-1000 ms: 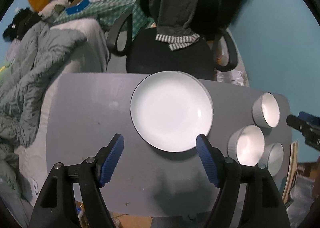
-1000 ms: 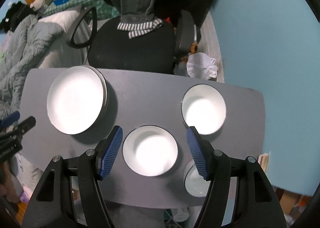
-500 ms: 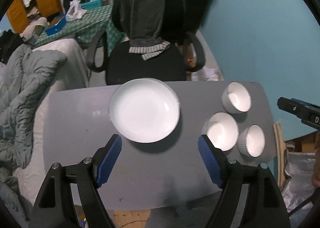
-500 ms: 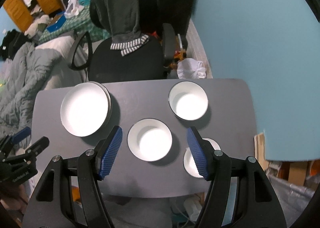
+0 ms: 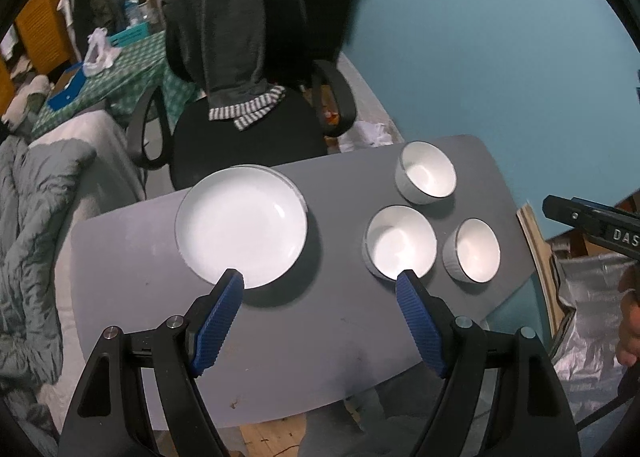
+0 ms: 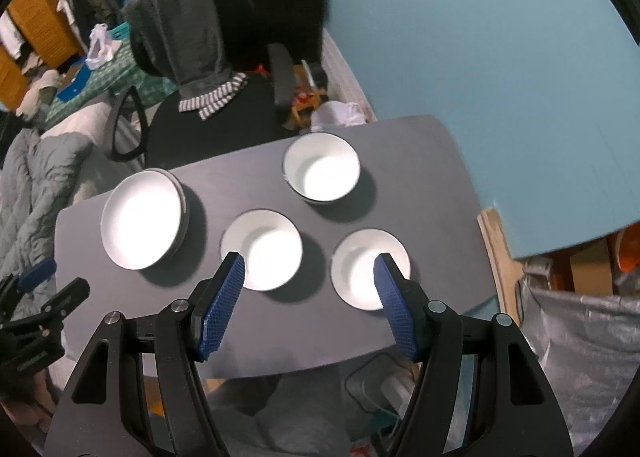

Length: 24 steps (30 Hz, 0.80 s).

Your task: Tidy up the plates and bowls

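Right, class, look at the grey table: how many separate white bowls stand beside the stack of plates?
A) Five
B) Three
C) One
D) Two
B: three bowls stand apart from one another on the table, to the right of the stack of plates in the right wrist view.

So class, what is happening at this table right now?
A person holds two grippers above a grey table. Both the left gripper and the right gripper are open and empty. A stack of plates sits on the left; three bowls stand apart on the right, unstacked.
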Each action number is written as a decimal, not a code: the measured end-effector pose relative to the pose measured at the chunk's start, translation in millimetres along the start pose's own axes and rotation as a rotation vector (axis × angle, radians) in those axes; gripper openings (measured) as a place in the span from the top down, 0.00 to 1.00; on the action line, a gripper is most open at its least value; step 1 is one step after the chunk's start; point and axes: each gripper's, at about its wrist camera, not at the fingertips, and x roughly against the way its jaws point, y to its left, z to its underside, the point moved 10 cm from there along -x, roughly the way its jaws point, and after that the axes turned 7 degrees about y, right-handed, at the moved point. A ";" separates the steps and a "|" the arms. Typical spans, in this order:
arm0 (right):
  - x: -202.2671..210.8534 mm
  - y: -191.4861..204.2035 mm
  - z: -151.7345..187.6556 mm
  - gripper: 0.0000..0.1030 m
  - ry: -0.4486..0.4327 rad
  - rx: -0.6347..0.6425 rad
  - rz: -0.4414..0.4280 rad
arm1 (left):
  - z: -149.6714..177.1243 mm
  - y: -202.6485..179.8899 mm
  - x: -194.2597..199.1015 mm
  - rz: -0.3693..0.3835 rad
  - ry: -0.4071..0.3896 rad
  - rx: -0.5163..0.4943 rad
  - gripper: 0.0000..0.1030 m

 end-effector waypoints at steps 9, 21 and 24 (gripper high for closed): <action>-4.5 -29.5 3.5 0.36 0.014 -0.057 0.011 | -12.0 -23.3 -12.0 0.021 0.019 -0.035 0.22; -42.8 -36.5 -14.8 0.36 0.068 -0.027 -0.074 | -27.8 -37.0 -56.3 0.010 0.096 -0.020 0.22; -53.1 -35.0 -19.1 0.36 0.088 -0.009 -0.081 | -30.4 -38.5 -66.9 0.001 0.113 -0.017 0.22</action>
